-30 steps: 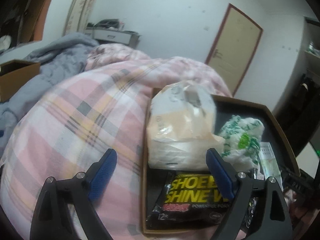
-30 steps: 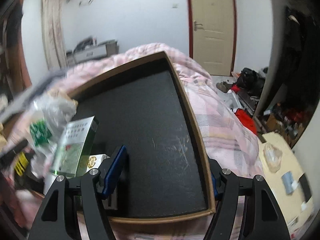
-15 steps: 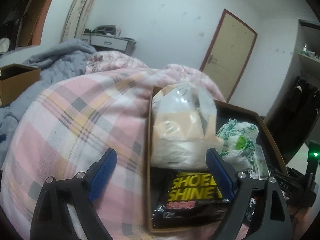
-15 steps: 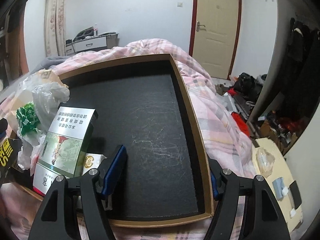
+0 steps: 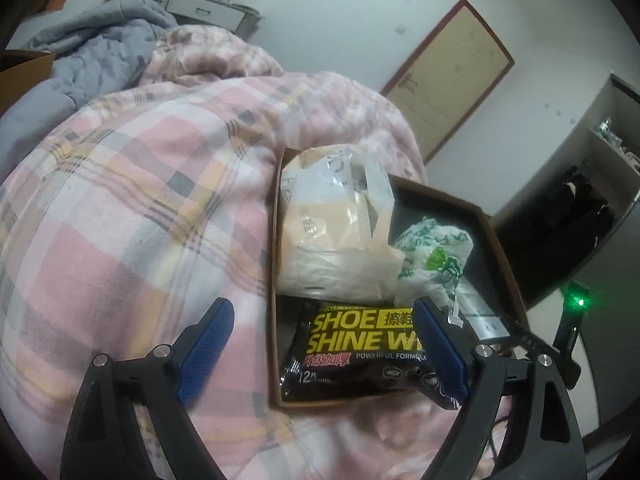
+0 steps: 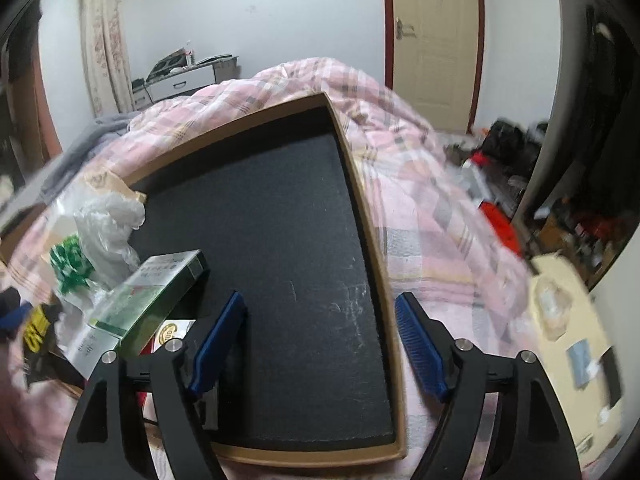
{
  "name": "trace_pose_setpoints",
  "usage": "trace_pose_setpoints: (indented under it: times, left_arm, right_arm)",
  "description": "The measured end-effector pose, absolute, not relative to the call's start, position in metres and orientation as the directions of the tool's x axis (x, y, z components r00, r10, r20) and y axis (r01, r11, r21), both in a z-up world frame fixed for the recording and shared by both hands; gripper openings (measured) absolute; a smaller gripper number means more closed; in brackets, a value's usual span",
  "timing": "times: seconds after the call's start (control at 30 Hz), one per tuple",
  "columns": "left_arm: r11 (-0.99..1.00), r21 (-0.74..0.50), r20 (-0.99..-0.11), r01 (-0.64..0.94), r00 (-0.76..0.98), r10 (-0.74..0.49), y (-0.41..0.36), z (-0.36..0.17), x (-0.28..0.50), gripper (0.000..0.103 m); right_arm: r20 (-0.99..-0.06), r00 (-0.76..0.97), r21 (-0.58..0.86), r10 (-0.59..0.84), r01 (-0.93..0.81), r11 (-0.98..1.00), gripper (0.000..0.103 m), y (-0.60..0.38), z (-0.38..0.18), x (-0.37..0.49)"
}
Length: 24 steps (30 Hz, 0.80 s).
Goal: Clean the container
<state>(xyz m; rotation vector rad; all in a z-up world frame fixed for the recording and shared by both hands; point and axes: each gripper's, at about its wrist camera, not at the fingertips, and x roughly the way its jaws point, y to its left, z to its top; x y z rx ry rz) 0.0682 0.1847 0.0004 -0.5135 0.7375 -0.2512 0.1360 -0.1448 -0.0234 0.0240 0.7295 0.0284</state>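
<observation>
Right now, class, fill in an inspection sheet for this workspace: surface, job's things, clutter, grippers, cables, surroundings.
Surface: pink plaid quilt on a bed; the box rests on it.
Job's things: shallow brown box with black lining, right half bare.
Clutter: all at the box's left side: tan bag, green-print bag, black wipes pack, green carton.
Grippers: left gripper open, straddling the box's left wall; right gripper open, straddling its right wall; neither holds anything.
Cables: nothing seen.
Surroundings: door, grey blanket, floor clutter beside the bed.
</observation>
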Motion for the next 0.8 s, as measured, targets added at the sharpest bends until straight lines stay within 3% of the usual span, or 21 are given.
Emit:
trace_pose_setpoints:
  times: [0.03,0.07,0.13,0.2,0.5,0.8]
  left_arm:
    - [0.854,-0.520,-0.588,0.038,0.710,-0.389,0.183,-0.002,0.071,0.086]
    - [0.861,-0.507,-0.608,0.020,0.701,-0.374,0.181,-0.007,0.075,0.066]
    - [0.861,-0.509,-0.639,-0.015,0.676,-0.366,0.184,-0.016,0.082,0.043]
    - [0.858,-0.513,-0.658,-0.022,0.651,-0.377,0.187,-0.024,0.087,0.031]
    - [0.857,-0.515,-0.673,-0.005,0.622,-0.401,0.180,-0.027,0.099,0.029]
    - [0.922,-0.383,-0.758,0.050,0.553,-0.345,0.143,-0.041,0.121,0.029]
  right_arm:
    - [-0.669,0.741,0.059,0.055,-0.021,0.998,0.077,-0.148,-0.023,0.136]
    - [-0.669,0.740,0.076,0.072,-0.027,0.997,0.078,-0.149,-0.023,0.135]
    - [-0.661,0.744,0.105,0.093,-0.031,0.994,0.082,-0.151,-0.022,0.131]
    - [-0.650,0.753,0.111,0.102,-0.038,0.993,0.082,-0.149,-0.020,0.129]
    - [-0.652,0.758,0.011,0.005,0.003,1.000,0.082,-0.148,-0.030,0.134]
    - [-0.662,0.750,0.063,0.011,0.041,0.997,0.086,-0.170,-0.033,0.138]
